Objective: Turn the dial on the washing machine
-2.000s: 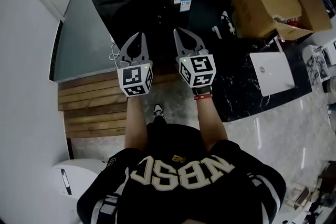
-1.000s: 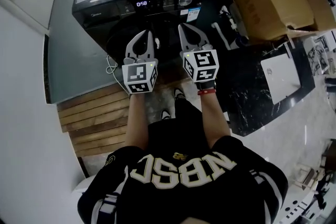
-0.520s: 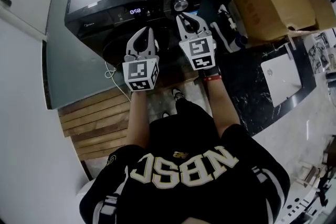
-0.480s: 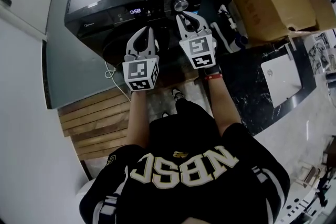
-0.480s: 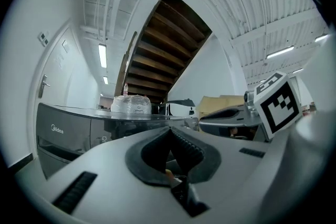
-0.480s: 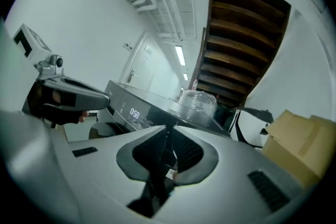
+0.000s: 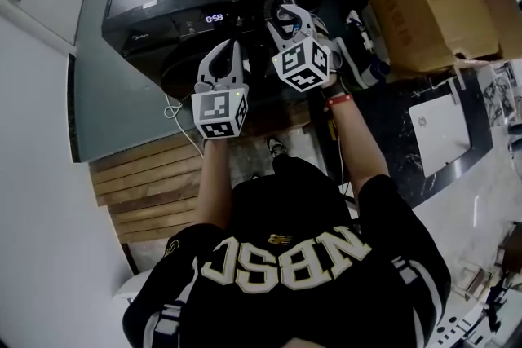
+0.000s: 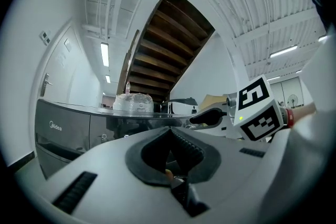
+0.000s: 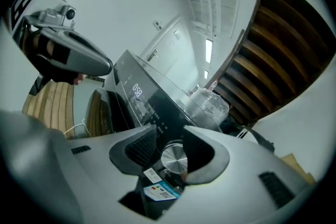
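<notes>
brushed metal dial (image 9: 174,159) on glossy black washing machine (image 9: 137,98).

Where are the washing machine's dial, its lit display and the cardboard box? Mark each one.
dial (image 9: 173,158): right gripper view, on its round metal face.
lit display (image 7: 214,17): head view, on the glowing digits.
cardboard box (image 7: 432,4): head view, on its brown upper side.
</notes>
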The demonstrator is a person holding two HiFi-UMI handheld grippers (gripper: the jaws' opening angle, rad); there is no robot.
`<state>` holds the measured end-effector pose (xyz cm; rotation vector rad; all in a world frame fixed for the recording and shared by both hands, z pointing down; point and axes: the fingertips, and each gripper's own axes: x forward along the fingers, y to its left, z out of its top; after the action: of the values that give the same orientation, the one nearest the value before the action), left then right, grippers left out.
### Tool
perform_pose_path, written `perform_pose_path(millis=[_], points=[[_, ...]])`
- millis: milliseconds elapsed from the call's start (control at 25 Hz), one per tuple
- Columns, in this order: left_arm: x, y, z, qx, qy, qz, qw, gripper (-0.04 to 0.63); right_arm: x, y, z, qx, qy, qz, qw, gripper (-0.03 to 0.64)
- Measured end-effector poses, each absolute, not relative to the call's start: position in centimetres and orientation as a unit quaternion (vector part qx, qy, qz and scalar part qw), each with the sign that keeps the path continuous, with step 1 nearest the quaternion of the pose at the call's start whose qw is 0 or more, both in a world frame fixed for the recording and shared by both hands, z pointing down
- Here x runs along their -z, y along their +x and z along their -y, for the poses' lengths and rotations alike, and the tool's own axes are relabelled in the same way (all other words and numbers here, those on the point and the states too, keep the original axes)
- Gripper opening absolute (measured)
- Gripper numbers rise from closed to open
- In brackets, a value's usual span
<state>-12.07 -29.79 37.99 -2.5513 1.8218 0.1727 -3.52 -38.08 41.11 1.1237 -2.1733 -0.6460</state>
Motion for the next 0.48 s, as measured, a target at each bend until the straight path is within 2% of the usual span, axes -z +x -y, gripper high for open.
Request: perform_pose_path(millis=[200,480], points=[[-38.4,-12.3,30.3,-0.057,-0.811,-0.583,-0.005,0.011,-42.9,-3.2,39.6,0.269,0.412,0.797,0.349,0.184],[-38.6,-12.3,30.9,-0.06,-0.809,-0.584,-0.01,0.011,-43.3,-3.3,40.5,0.319,0.398,0.77,0.383,0.206]])
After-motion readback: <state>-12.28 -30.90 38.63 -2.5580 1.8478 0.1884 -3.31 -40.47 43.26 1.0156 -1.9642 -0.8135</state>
